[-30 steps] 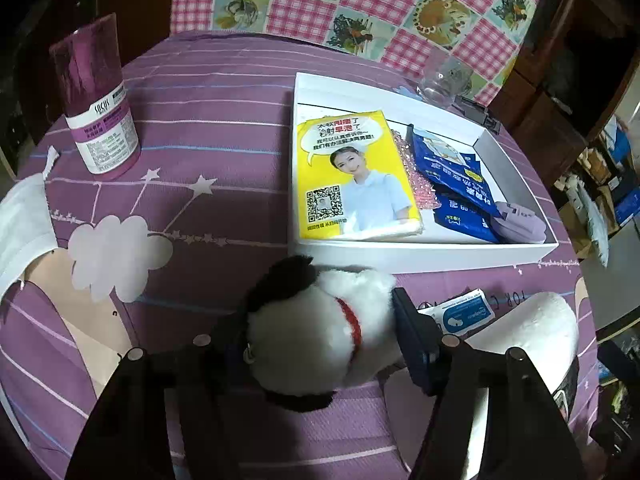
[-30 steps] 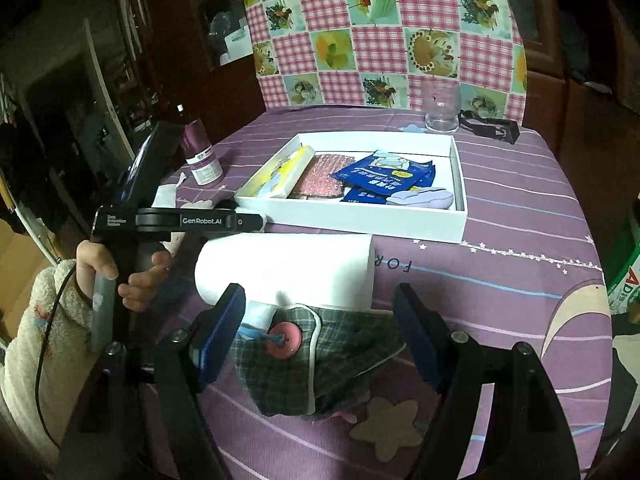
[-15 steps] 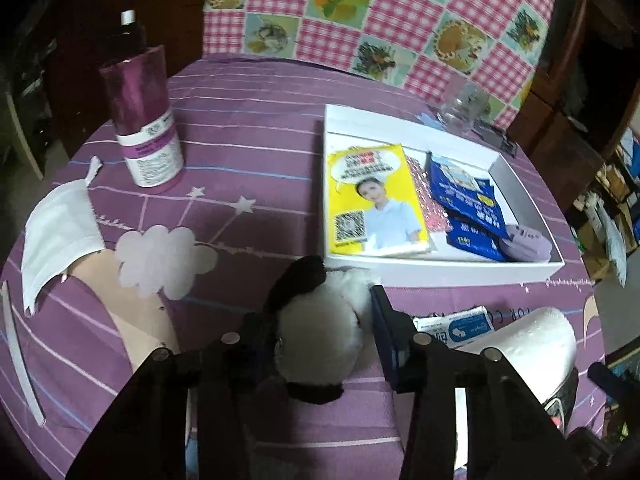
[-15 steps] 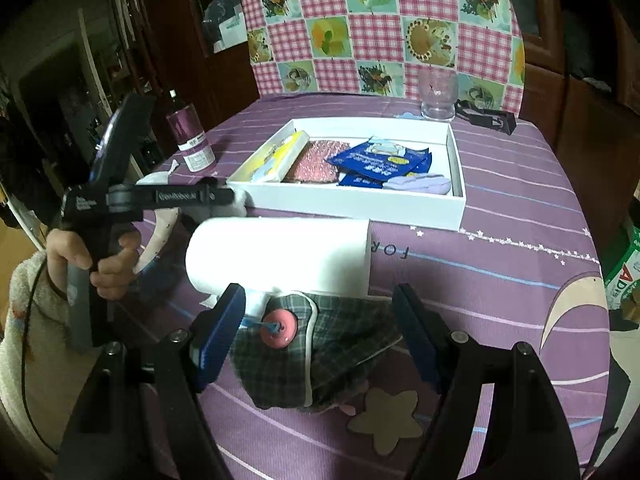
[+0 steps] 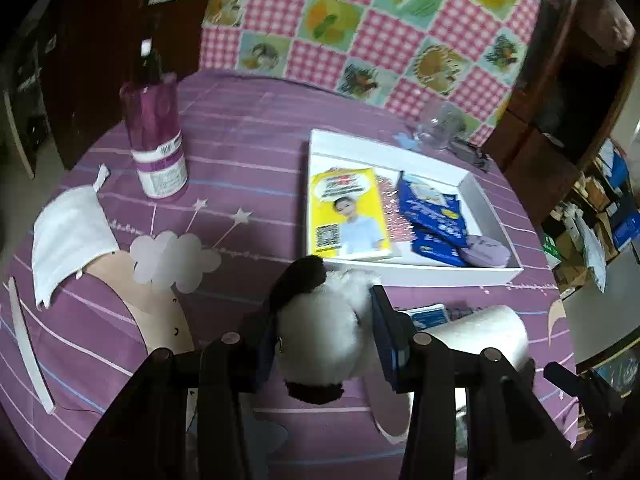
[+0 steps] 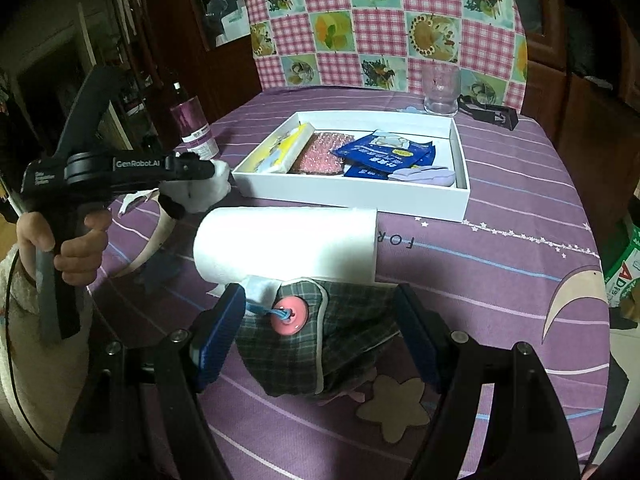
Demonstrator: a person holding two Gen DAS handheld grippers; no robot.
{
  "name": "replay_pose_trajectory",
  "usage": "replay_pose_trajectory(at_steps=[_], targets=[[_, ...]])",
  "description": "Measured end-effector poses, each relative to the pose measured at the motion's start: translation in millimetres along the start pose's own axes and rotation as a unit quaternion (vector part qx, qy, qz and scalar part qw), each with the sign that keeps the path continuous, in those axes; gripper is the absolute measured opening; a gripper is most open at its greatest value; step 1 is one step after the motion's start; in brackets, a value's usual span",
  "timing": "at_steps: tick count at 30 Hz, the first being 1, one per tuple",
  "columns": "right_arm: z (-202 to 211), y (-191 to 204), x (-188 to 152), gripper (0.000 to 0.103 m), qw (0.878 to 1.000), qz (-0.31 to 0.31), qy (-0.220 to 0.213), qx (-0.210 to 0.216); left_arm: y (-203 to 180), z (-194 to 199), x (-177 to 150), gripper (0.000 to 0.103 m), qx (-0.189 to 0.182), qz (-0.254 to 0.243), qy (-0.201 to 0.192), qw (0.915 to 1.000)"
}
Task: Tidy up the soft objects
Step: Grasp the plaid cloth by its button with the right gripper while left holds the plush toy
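Observation:
My left gripper (image 5: 324,332) is shut on a white and black plush toy (image 5: 320,320) and holds it above the purple tablecloth, just short of the near wall of the white box (image 5: 420,276). The right wrist view shows the toy (image 6: 196,192) raised left of the box (image 6: 352,196). The box holds a yellow tissue pack (image 5: 348,212), blue packets (image 5: 432,212) and a lilac pouch (image 5: 486,248). My right gripper (image 6: 320,336) is open, its jaws either side of a plaid cloth with a pink button (image 6: 316,336) lying on the table.
A white paper roll (image 6: 288,244) lies between the plaid cloth and the box. A purple bottle (image 5: 156,144) and a white mask (image 5: 68,240) are at the left. A glass (image 6: 440,88) and a black clip (image 6: 488,112) stand behind the box.
My left gripper closed on the plush toy and lifted it up off the table, drawing back from the box. My right gripper stayed open over the plaid cloth.

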State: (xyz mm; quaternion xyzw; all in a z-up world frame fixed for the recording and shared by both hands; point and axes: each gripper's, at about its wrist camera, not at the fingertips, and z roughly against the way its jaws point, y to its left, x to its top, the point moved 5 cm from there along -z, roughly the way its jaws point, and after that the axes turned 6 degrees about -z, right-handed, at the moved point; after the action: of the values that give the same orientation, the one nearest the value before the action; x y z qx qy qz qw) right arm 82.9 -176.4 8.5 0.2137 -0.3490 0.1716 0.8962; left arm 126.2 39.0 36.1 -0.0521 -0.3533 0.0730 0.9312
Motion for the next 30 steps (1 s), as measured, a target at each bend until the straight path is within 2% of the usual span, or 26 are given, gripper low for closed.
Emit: replay_pose_trajectory(at_steps=[9,15,18,20,24,27,30], targets=[[-4.4,10.9,-10.2,0.077,1.0,0.013,0.021,-0.006,-13.0,19.4,-13.7,0.042,0.024,-0.03,-0.009,0.9992],[-0.5,24.3,-8.9,0.077,0.999,0.032,-0.016,0.006,-12.1,14.2,-17.9,0.042,0.032,-0.031,0.003,0.999],[-1.6,40.4,-11.2,0.075,0.997,0.068,-0.034,0.007,-10.1,13.6,-18.1,0.042,0.034,-0.026,0.005,0.9991],[-5.7,49.7,-13.1,0.072,0.995,0.09,-0.04,-0.001,-8.9,12.7,-18.4,0.042,0.035,-0.024,0.006,0.9991],[-22.1,54.5,-18.1,0.053,0.992,0.117,-0.023,-0.037,-10.3,11.6,-18.8,0.042,0.034,-0.026,0.009,0.999],[-23.6,50.5,-18.5,0.041,0.99,0.122,-0.03,-0.056,-10.9,11.3,-19.4,0.043,0.036,-0.029,0.01,0.9989],[-21.4,45.3,-16.7,0.034,0.992,0.11,-0.032,-0.049,-10.6,11.4,-19.3,0.043,0.035,-0.028,0.01,0.9989]])
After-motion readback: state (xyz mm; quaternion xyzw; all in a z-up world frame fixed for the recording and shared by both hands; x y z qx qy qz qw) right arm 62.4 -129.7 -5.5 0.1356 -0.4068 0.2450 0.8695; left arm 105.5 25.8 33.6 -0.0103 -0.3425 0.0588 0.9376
